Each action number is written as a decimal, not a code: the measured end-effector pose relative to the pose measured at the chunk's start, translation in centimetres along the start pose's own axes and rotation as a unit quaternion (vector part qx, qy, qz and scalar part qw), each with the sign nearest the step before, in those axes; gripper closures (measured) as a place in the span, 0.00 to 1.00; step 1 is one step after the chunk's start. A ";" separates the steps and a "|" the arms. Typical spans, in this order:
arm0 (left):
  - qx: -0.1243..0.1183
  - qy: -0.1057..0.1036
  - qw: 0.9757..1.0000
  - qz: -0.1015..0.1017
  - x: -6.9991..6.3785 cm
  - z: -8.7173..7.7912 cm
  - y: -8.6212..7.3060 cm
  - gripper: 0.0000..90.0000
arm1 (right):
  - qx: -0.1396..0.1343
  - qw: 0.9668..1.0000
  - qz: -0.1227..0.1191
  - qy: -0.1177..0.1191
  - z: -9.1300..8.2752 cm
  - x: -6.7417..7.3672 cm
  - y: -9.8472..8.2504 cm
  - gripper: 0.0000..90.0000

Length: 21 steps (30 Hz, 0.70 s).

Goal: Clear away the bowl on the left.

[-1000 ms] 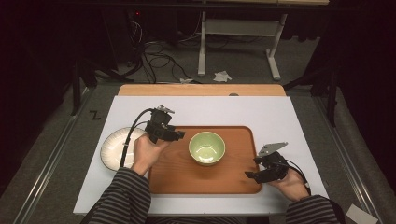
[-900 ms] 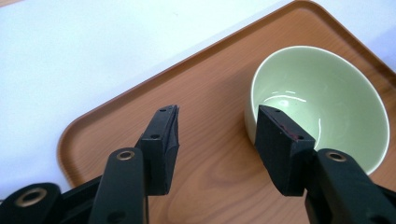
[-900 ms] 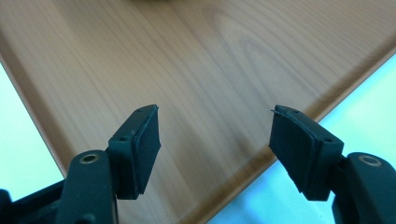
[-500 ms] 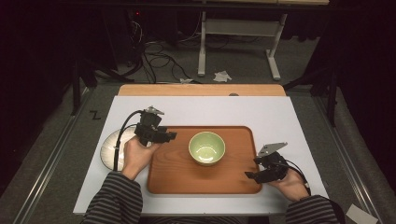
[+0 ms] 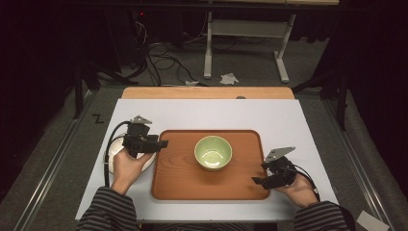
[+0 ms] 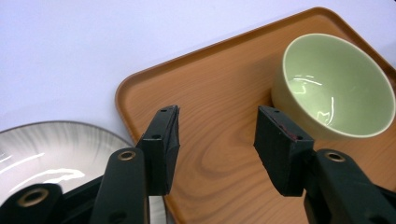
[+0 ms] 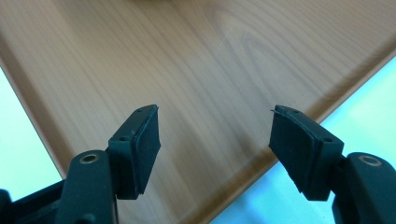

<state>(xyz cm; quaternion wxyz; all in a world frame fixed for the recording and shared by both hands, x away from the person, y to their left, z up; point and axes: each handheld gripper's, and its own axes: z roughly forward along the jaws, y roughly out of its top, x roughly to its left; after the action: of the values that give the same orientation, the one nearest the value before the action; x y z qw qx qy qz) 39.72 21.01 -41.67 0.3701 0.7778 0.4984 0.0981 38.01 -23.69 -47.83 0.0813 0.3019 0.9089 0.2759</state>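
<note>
the green bowl (image 5: 212, 152) sits upright on the wood tray (image 5: 178, 178), near the middle & a bit toward the far side. it looks empty inside, just shiny light spots, no food or water. so the bowl part looks done, i think, coz nothing is holding it

the white plate (image 5: 114, 153) is not on the tray yet. it lies on the table (image 5: 202, 113) just beside the tray's left edge, w/ the person's left hand (image 5: 126, 168) partly over it. in the left gripper view the plate (image 6: 51, 151) looks empty too, w/ grey streaks at the rim

left gripper (image 5: 156, 143) hangs over the tray's left edge, between plate & bowl. its jaws are apart & hold nothing

right gripper (image 5: 257, 181) is low at the tray's near right corner. jaws apart too, nothing in them, tray wood (image 7: 196, 60) under them

what's left, my guess: the plate has to go next, maybe onto the tray. left gripper is closest to it, so prob it does the grab. the tray has bare room left of the bowl for it
</note>
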 end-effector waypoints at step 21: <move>0.011 0.001 1.000 0.009 -0.9 0.4 -2.8 0.54 | -0.001 1.000 0.000 -0.002 0.0 0.0 0.0 0.39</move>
<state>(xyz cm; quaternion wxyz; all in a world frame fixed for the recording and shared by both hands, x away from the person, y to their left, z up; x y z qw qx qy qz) 37.53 20.69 -43.65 0.3603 0.7862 0.4927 0.0969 37.97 -23.69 -47.82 0.0829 0.3025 0.9085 0.2760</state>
